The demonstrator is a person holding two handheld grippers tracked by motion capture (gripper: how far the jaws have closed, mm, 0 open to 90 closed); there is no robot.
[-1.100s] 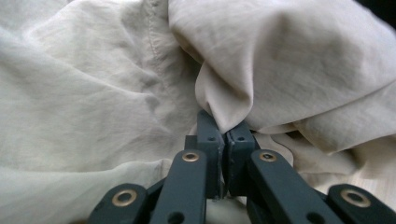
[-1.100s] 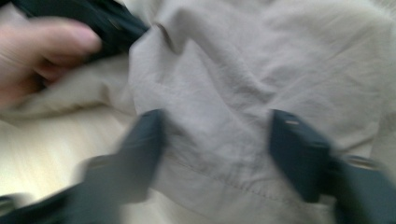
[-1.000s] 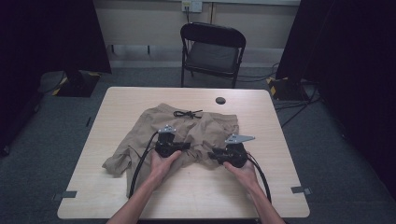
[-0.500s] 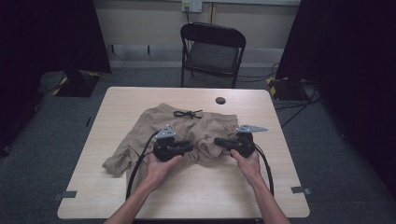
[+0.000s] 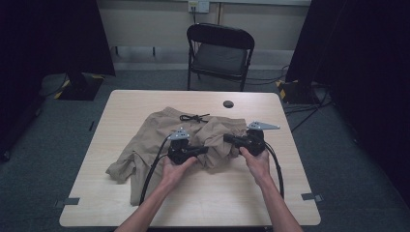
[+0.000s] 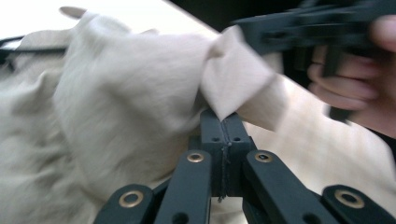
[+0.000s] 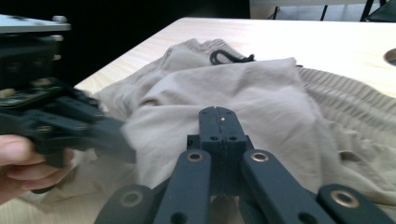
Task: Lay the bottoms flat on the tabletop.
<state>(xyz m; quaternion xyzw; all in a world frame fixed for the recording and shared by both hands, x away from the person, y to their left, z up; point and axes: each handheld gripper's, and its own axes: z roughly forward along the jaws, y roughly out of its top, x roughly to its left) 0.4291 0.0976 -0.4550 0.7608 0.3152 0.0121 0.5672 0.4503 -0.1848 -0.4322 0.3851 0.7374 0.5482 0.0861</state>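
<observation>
Pinching Both Ends Of A Raised Fold

Left gripper (image 6: pixel 223 122) fingers clamp a corner of the khaki shorts (image 5: pixel 154 140); right gripper (image 7: pixel 219 122) fingers grip the same fold. Shorts lie mid-surface (image 5: pixel 232 193), with bare wood along every edge.

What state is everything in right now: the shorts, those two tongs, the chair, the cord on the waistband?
Khaki shorts: crumpled on the table, one leg hem lifted and folded over toward the waistband.
Left tongs: shut on the shorts' fabric, pointing right.
Right tongs: shut on the shorts, pointing left.
Black drawstring: loose, lying on the waistband.
Folding chair: unfolded, empty, behind the table.
Black round piece: flat on the table, apart from the shorts.
</observation>
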